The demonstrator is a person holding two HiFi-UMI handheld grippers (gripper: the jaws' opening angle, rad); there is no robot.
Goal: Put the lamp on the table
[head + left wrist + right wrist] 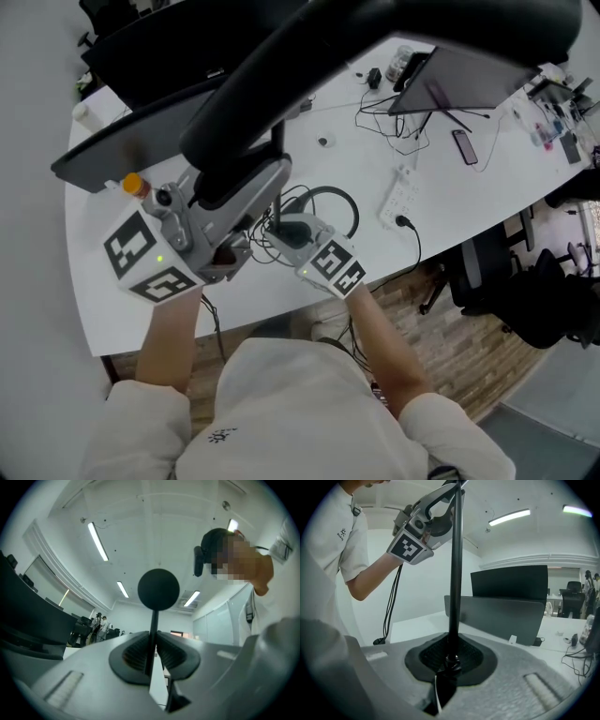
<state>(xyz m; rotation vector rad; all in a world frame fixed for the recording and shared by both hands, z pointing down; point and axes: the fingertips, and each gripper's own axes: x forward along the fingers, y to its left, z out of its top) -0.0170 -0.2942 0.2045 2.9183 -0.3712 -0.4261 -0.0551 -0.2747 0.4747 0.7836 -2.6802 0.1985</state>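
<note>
Evidently my left gripper and right gripper both pinch the thin black lamp pole, seemingly stiff, slick and top-heavy, so two spaced grips suit it.

This is an open-plan office, or a lab furnished like one. A long white worktop carries black monitors along its far edge. A white power strip lies near its near edge, with a phone and loose cables further back. Black swivel chairs stand off the near edge on a wood-patterned floor. The left gripper view shows strip lights in a white ceiling, a glazed partition and people standing far off among more chairs. The right gripper view shows another office chair in the background.
</note>
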